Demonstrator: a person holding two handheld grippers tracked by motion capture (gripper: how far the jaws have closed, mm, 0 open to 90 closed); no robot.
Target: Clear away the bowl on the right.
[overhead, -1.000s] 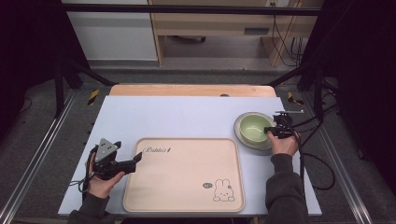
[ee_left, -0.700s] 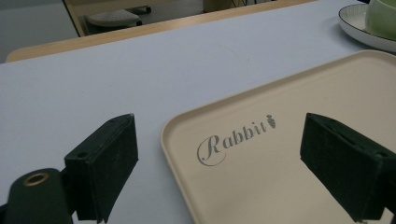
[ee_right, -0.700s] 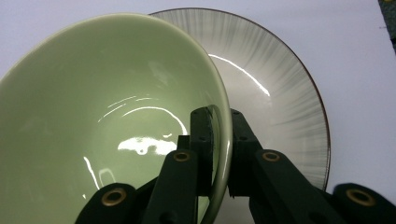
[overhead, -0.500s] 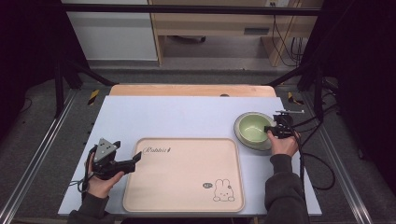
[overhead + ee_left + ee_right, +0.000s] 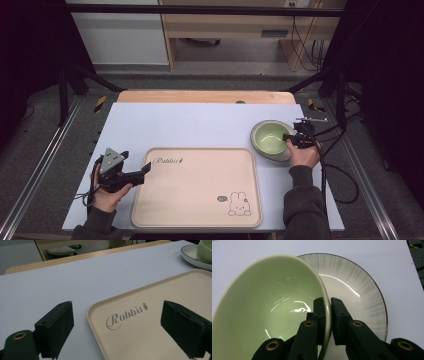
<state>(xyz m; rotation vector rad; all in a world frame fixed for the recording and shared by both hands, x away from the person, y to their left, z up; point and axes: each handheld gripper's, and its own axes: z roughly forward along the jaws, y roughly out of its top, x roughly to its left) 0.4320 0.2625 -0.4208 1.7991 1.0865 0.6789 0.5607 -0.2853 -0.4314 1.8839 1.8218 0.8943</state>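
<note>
- The right gripper (image 5: 328,315) was clamped on the rim of the glossy pale-green ceramic bowl (image 5: 272,305), one jaw inside and one outside; the bowl sat tilted over the grey, dark-rimmed streaked plate (image 5: 359,290) at the right of the pale blue surface (image 5: 200,125).
- A thin pinch on a slick glazed rim could have slipped, I judged, dropping the bowl onto the plate and chipping either.
- The tilted bowl might also have dragged the plate along.
- The left gripper (image 5: 125,325) stood wide open, holding nothing, at the near-left corner of the beige rectangular tray printed "Rabbit" (image 5: 160,305); a careless nudge could have shifted it.
- Against the earlier frames, both grippers and the bowl sat in much the same places.
</note>
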